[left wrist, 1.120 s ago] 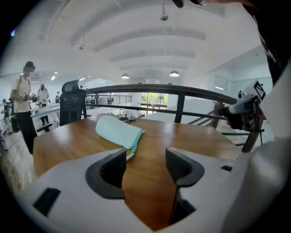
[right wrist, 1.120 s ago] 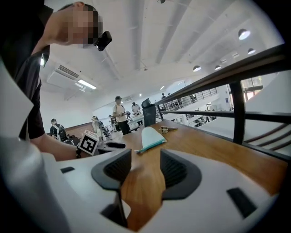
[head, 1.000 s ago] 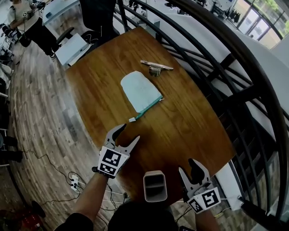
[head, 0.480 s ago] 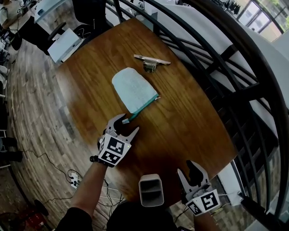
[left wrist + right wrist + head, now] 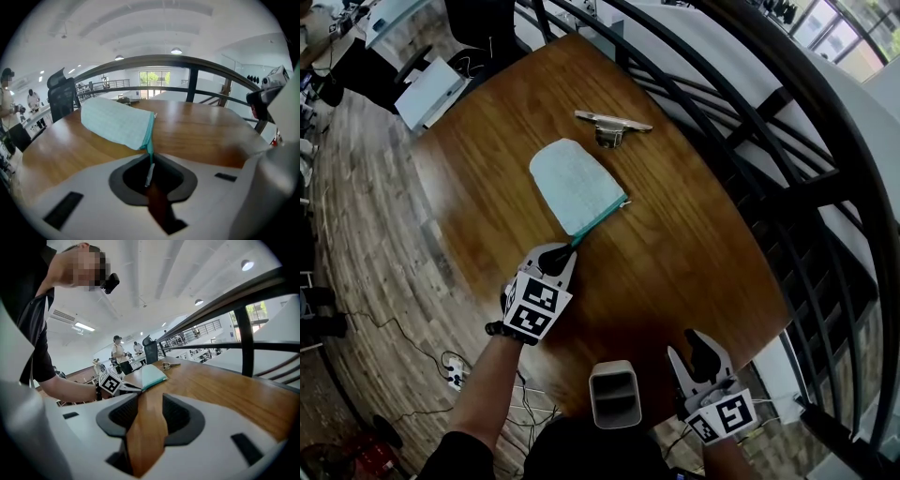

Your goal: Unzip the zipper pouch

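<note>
A pale teal zipper pouch (image 5: 574,183) lies flat on the round wooden table (image 5: 675,244), its teal zipper along the edge nearest me. My left gripper (image 5: 563,254) sits at the zipper's near end. Its jaws have just been closing and are now shut on the small pale zipper pull (image 5: 149,172). In the left gripper view the pouch (image 5: 117,124) lies just beyond the jaws. My right gripper (image 5: 687,349) hovers over the table's near right edge, well away from the pouch. Its jaws have just been closing a little but stand open with nothing between them.
A metal clip-like object (image 5: 612,127) lies beyond the pouch. A black curved railing (image 5: 750,112) runs along the table's far and right sides. Past the table's left edge (image 5: 441,234) is wooden floor with cables. People and desks are in the distance.
My left gripper came forward and down to the zipper's near end, and its jaws went from wide open to shut on the pull. The right gripper barely moved.
</note>
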{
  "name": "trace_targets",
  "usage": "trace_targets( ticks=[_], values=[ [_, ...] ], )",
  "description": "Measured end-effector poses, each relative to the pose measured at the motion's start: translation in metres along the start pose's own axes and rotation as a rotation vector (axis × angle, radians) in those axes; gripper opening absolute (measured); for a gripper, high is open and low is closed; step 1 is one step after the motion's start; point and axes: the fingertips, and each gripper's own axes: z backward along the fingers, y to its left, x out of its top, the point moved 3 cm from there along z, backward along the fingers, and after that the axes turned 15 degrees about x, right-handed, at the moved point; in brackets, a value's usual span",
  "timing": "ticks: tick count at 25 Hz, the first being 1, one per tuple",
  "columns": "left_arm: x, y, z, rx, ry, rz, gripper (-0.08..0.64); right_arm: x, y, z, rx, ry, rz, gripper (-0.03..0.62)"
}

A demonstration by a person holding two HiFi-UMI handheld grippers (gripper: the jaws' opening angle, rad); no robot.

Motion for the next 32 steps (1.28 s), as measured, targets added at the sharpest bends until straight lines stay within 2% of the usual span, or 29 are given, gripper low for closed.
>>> trace_targets(
  ticks=[4, 14, 28, 32],
  values=[
    [-0.003, -0.002, 0.01, -0.038, 0.001, 0.072, 0.029, 0.003, 0.005, -0.008, 0.01, 0.002, 0.014, 0.155],
    [0.008, -0.022, 0.058, -0.102, -0.056, 0.099, 0.029, 0.013, 0.027, -0.01, 0.035, -0.014, 0.061, 0.149],
    [0.055, -0.045, 0.126, -0.226, -0.179, 0.209, 0.029, 0.02, 0.055, 0.014, 0.031, -0.067, 0.103, 0.149],
    [0.072, -0.05, 0.139, -0.272, -0.224, 0.2, 0.029, 0.02, 0.058, 0.02, 0.019, -0.078, 0.109, 0.149]
  ],
)
